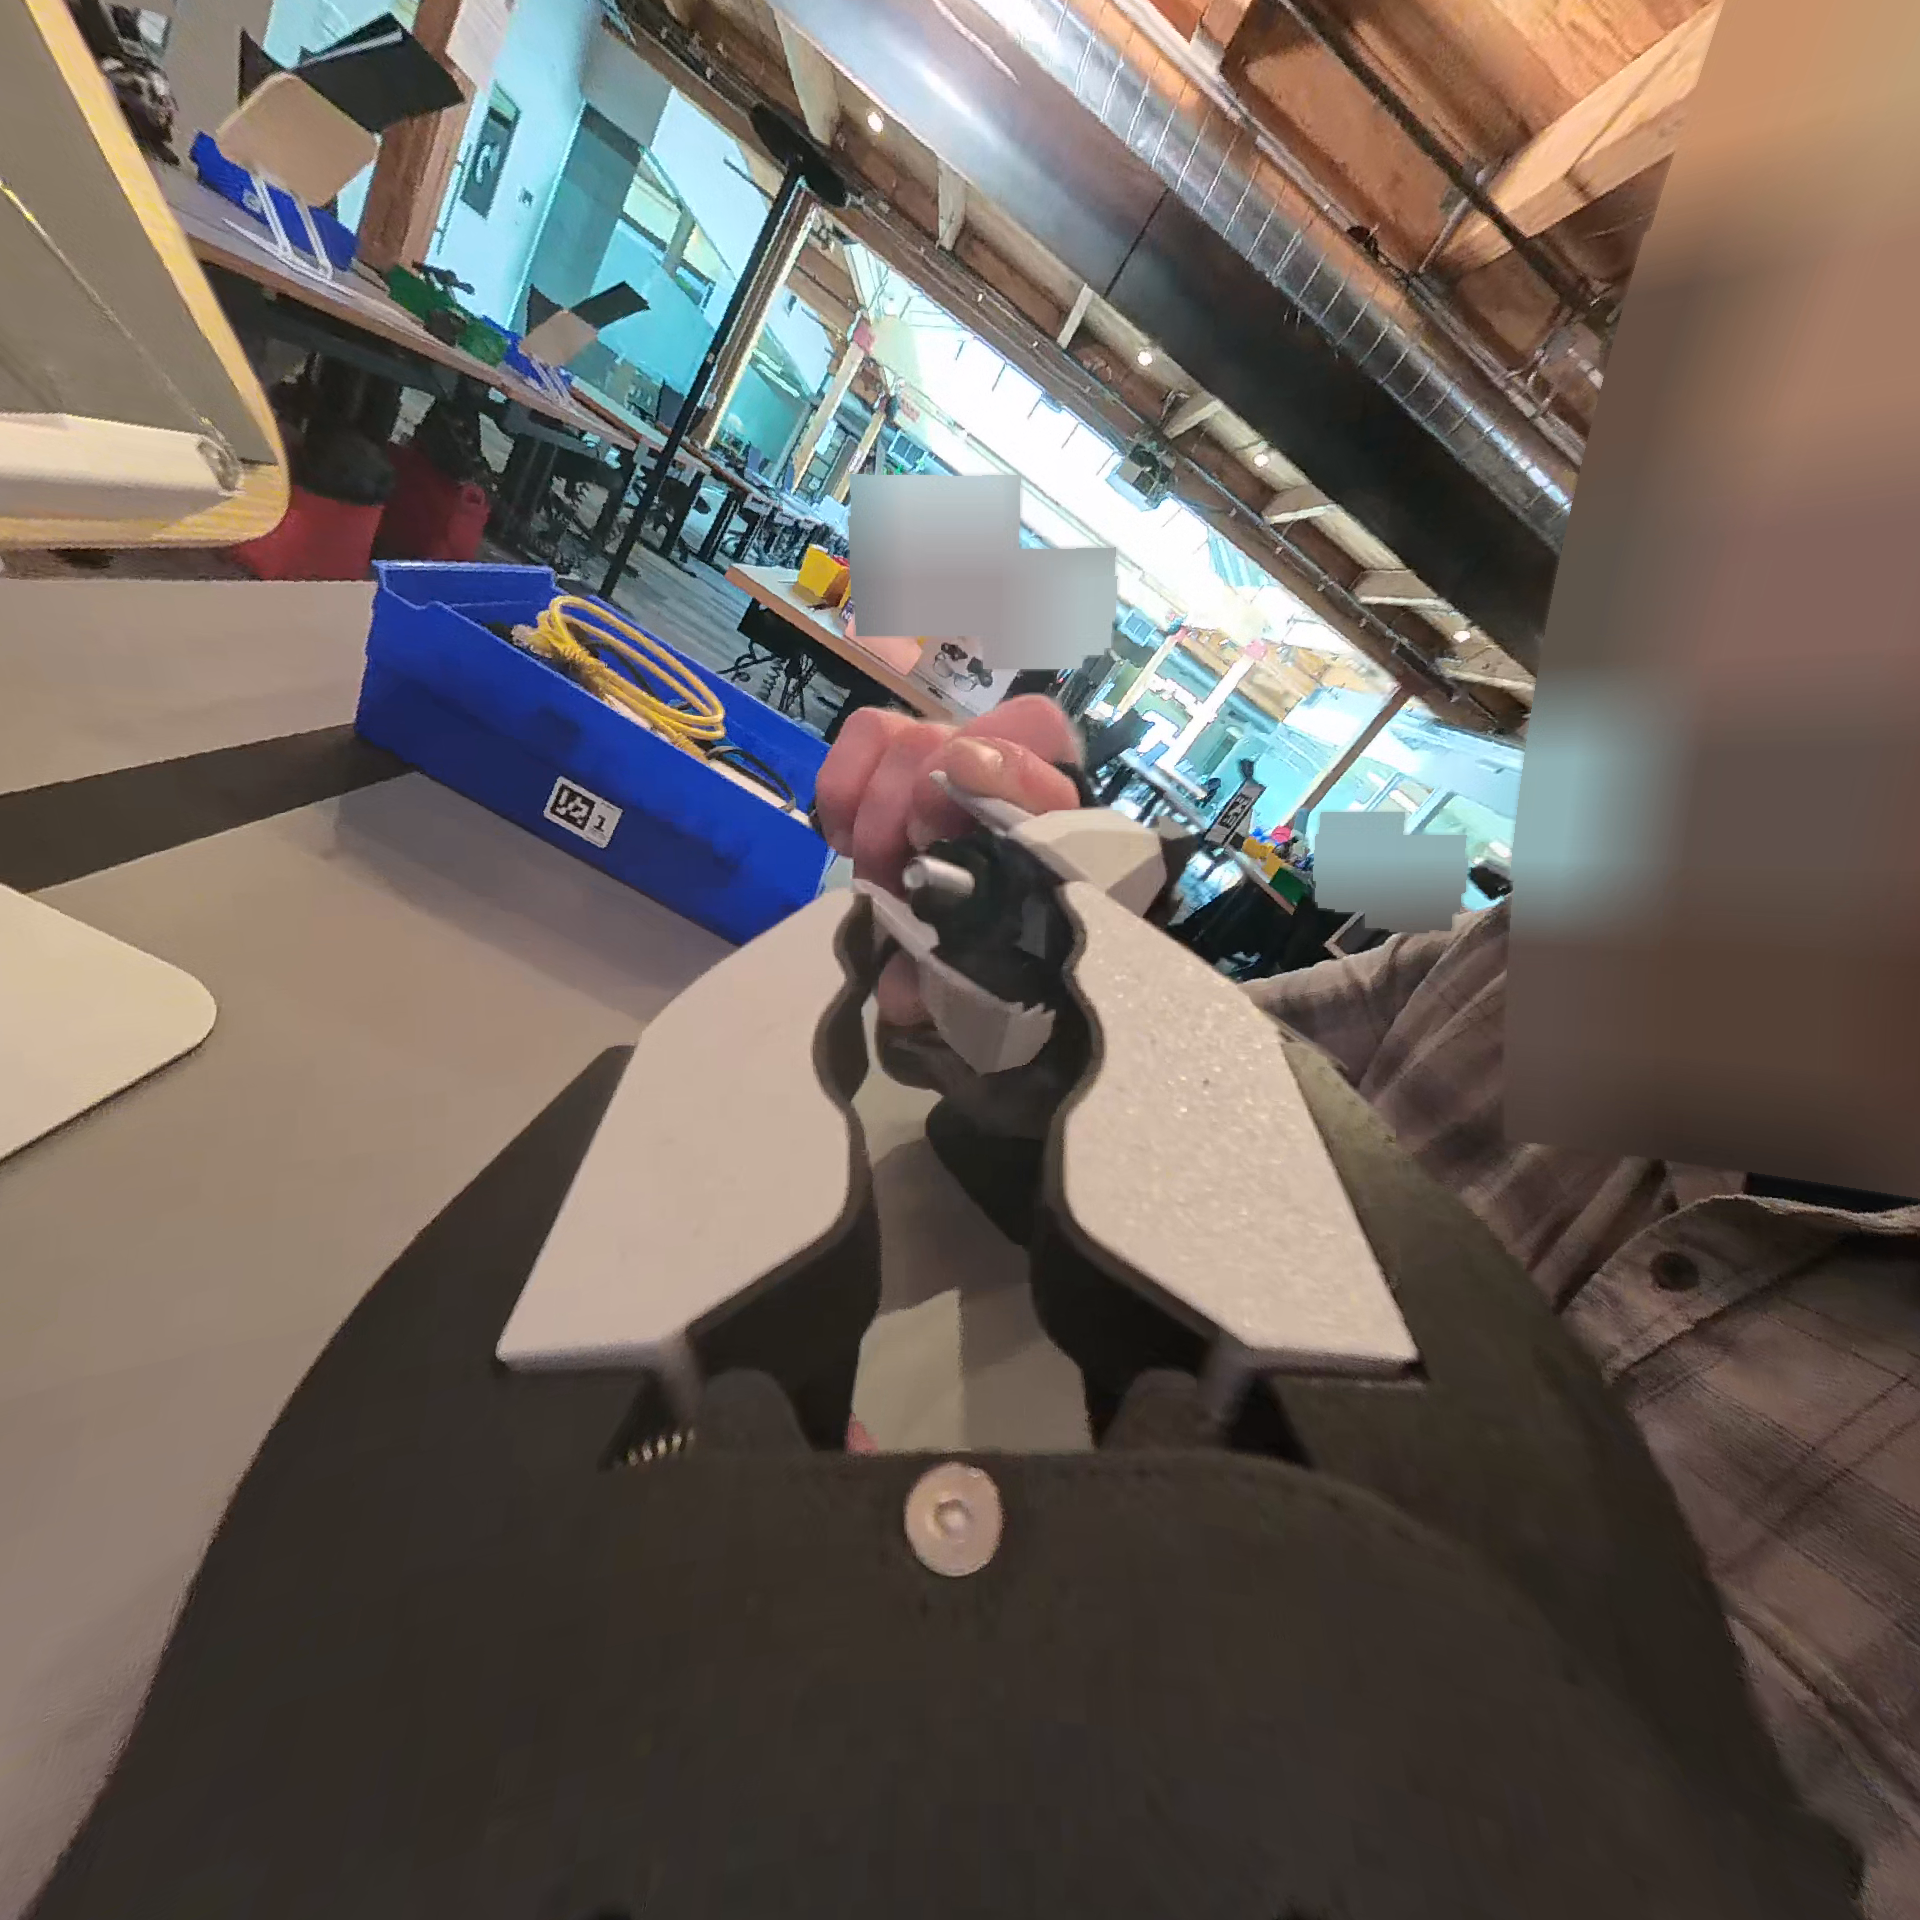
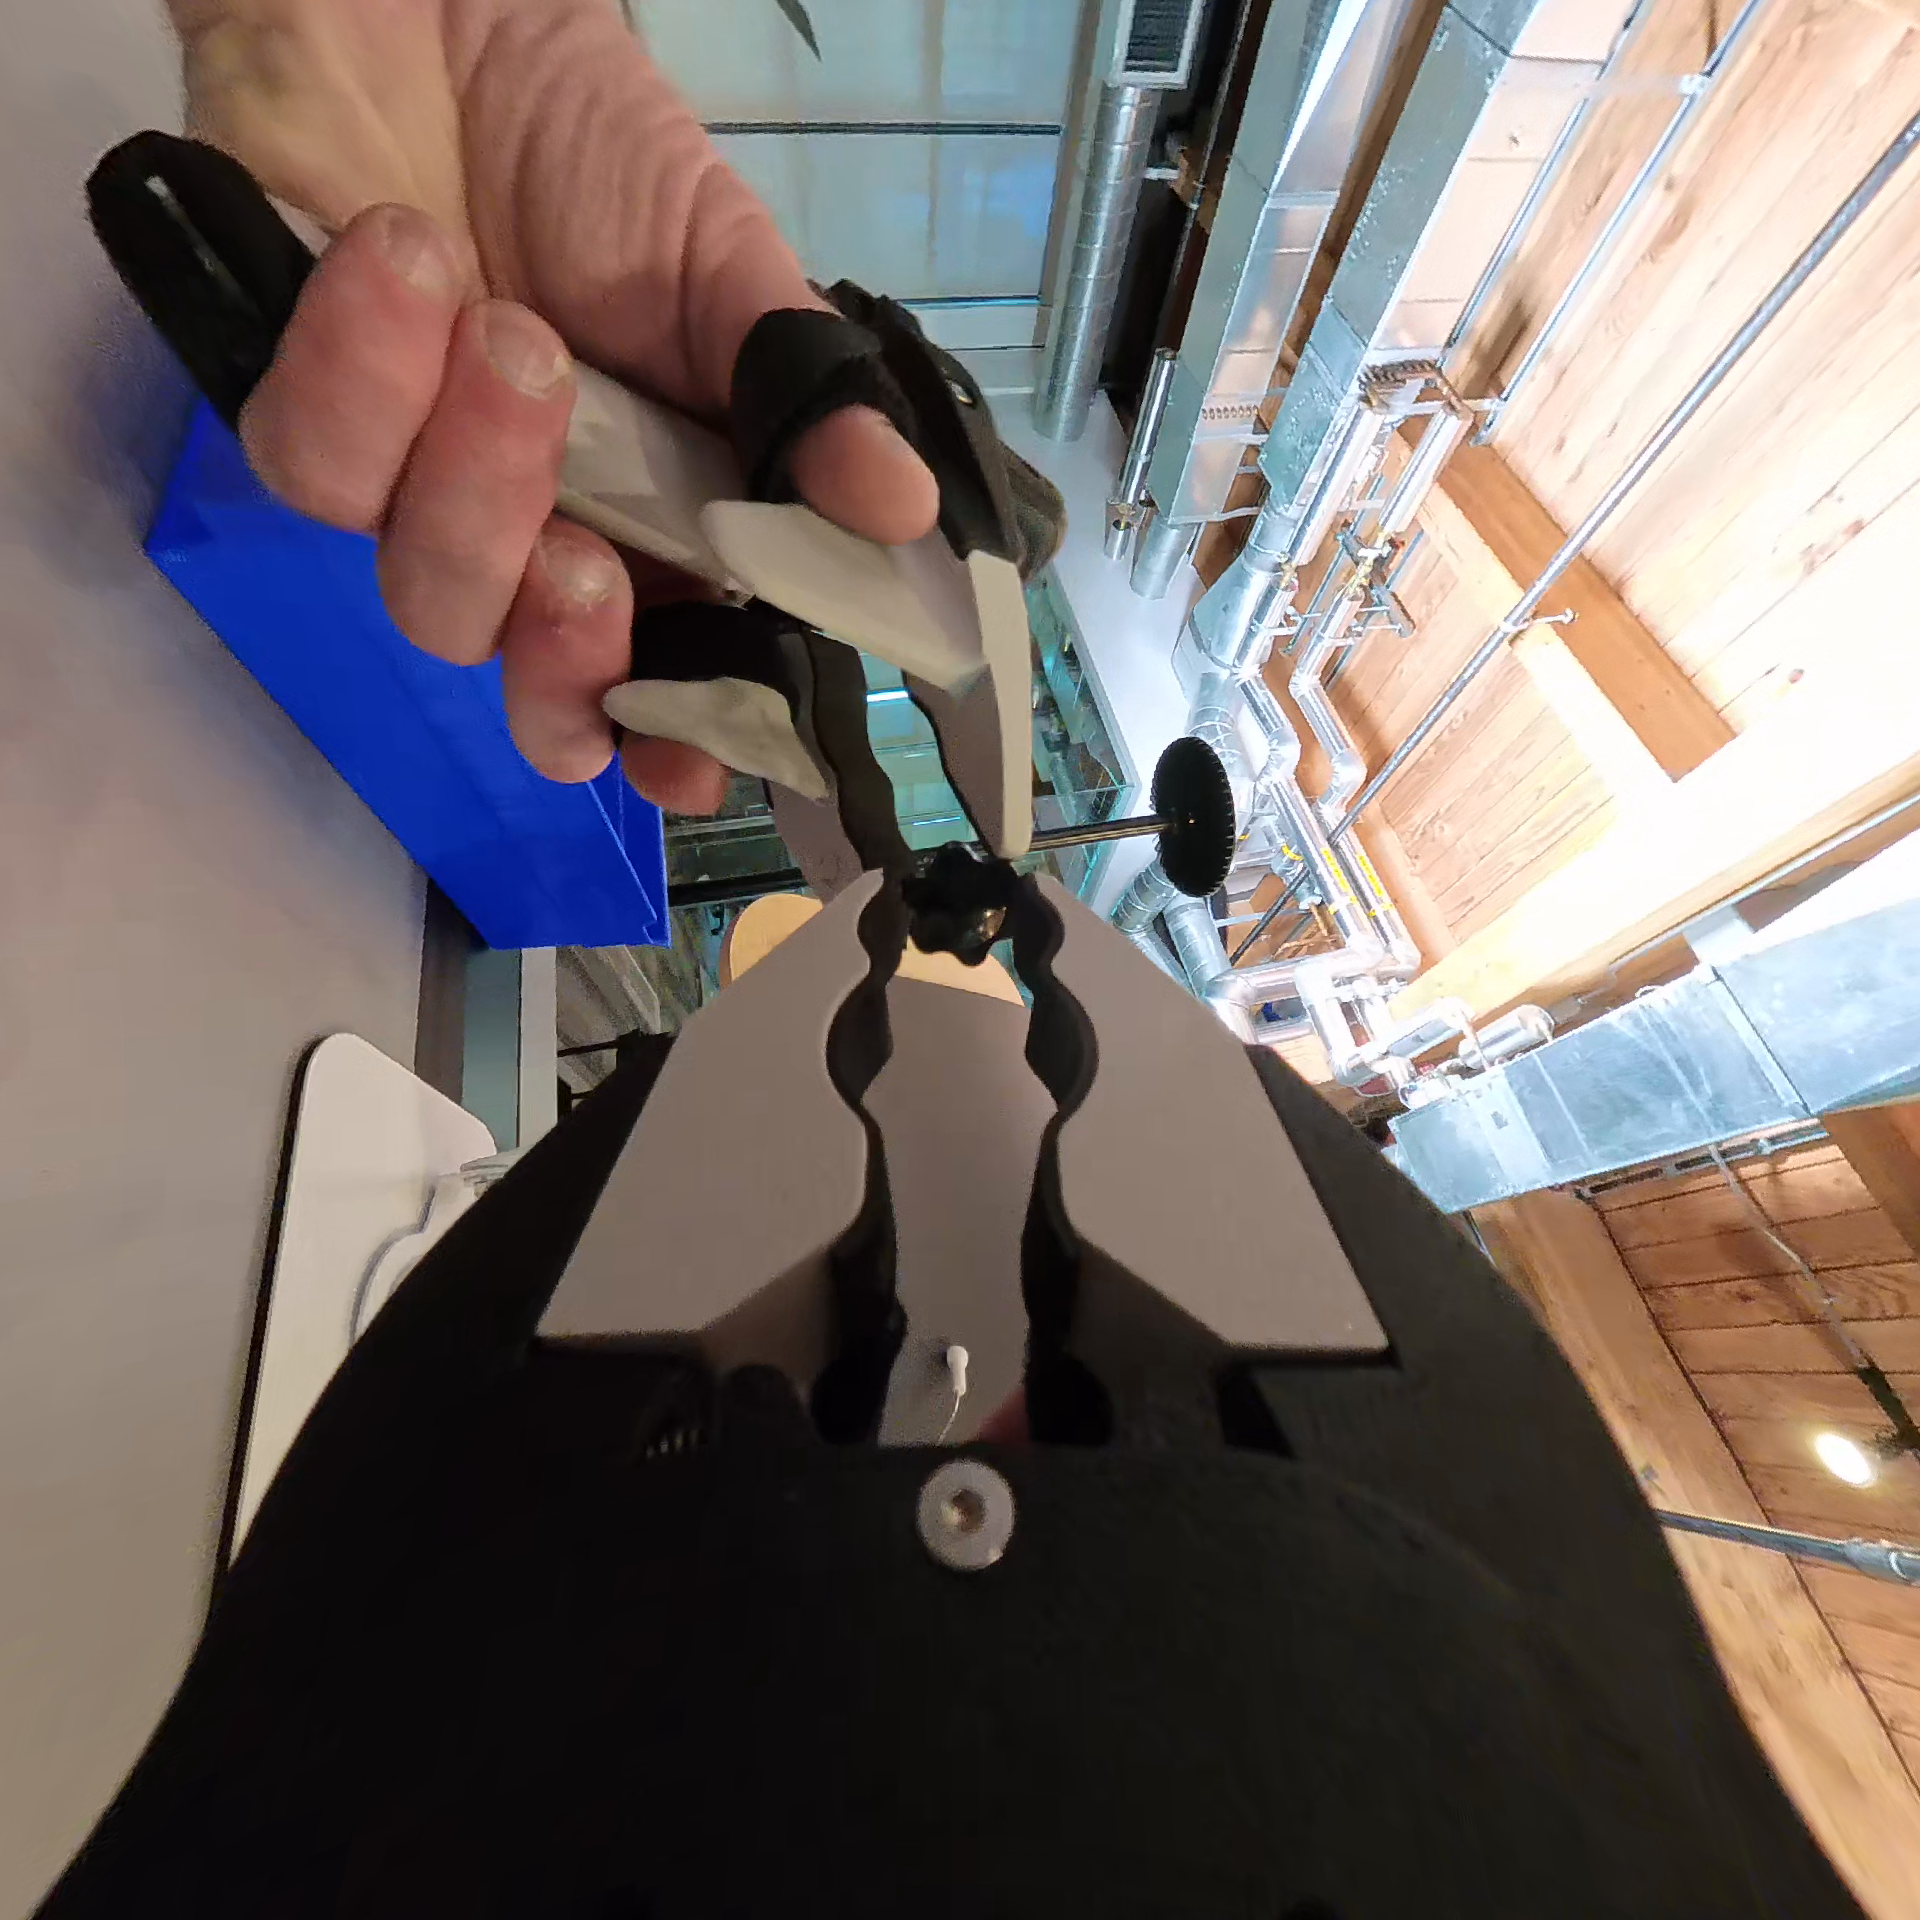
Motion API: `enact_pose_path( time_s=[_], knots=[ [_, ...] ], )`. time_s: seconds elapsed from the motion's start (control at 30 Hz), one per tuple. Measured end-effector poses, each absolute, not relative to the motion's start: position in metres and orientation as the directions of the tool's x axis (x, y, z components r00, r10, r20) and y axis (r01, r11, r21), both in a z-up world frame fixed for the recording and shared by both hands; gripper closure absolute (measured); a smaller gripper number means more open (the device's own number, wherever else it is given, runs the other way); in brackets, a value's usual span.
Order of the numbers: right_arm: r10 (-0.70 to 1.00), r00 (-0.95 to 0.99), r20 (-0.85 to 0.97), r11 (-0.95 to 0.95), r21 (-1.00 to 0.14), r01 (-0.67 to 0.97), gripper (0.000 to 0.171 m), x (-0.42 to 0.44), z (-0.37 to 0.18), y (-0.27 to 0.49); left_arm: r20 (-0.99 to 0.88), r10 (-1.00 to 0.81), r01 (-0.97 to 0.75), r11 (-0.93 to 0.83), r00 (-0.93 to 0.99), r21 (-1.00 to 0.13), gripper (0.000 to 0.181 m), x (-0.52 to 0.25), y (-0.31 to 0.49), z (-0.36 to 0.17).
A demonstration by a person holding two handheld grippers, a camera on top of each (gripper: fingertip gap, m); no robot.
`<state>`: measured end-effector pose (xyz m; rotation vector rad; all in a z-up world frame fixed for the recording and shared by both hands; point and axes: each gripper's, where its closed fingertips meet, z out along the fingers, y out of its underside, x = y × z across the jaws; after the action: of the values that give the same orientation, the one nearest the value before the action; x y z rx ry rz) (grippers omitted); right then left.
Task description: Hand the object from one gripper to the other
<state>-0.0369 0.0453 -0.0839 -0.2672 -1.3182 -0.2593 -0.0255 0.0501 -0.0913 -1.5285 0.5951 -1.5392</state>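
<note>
Setting: open workshop with timber ceiling and silver ducting overhead; a grey table [image 1: 312, 1039] below you carries a blue bin [image 1: 468, 727] of yellow cable.
Task's thing: a geared axle [image 2: 1195, 816], made of a thin metal shaft with a black toothed wheel on one end and a small black knob on the other. It is held up in the air, clear of the table, where your two grippers meet.
Right gripper [image 2: 956, 894]: drawn in on the knob, which sits between its tips and touches both.
Left gripper [image 1: 966, 904]: its tips bracket the same knob end, with the bare shaft stub poking out beside them. You cannot tell from either view whether it is pressing.
Long axis: in the right wrist view the shaft runs crosswise to your right gripper's fingers, with the wheel standing free out to the side.
Nearer hand: neither, since both sets of tips crowd the one short end, nose to nose.
Judgement: the pass is mid-exchange. The wheel's weight hangs off to one side, so confirm the receiving grip before easing the other.
</note>
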Motion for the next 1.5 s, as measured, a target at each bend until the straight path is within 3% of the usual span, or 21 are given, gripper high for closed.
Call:
enact_pose_path(
  time_s=[0.63, 1.0, 1.1, 1.37, 1.5],
  knots=[
    [0.034, 0.265, 0.964, 0.949, -0.114, 0.295, 0.152, -0.039, -0.080, 0.040, 0.476, -0.870, 0.287, -0.427, 0.129, -0.858, 0.161, -0.021, 0.045, -0.085],
    [-0.003, 0.245, 0.970, 0.948, -0.075, 0.309, 0.139, -0.038, -0.080, 0.041, 0.398, -0.902, 0.265, -0.347, 0.168, -0.900, 0.160, -0.025, 0.044, -0.079],
    [0.084, 0.239, 0.967, 0.949, -0.150, 0.276, 0.135, -0.035, -0.079, 0.042, 0.314, -0.921, 0.209, -0.269, 0.230, -0.940, 0.161, -0.032, 0.046, -0.075],
    [0.540, 0.094, 0.836, 0.832, -0.548, 0.093, 0.143, -0.027, -0.077, 0.033, 0.045, -0.959, -0.125, -0.083, 0.280, -0.989, 0.161, -0.037, 0.042, -0.085],
    [0.556, -0.001, 0.831, 0.829, -0.555, 0.074, 0.138, -0.024, -0.080, 0.020, -0.024, -0.989, -0.325, -0.025, 0.145, -0.945, 0.161, -0.031, 0.025, -0.099]
  ],
)
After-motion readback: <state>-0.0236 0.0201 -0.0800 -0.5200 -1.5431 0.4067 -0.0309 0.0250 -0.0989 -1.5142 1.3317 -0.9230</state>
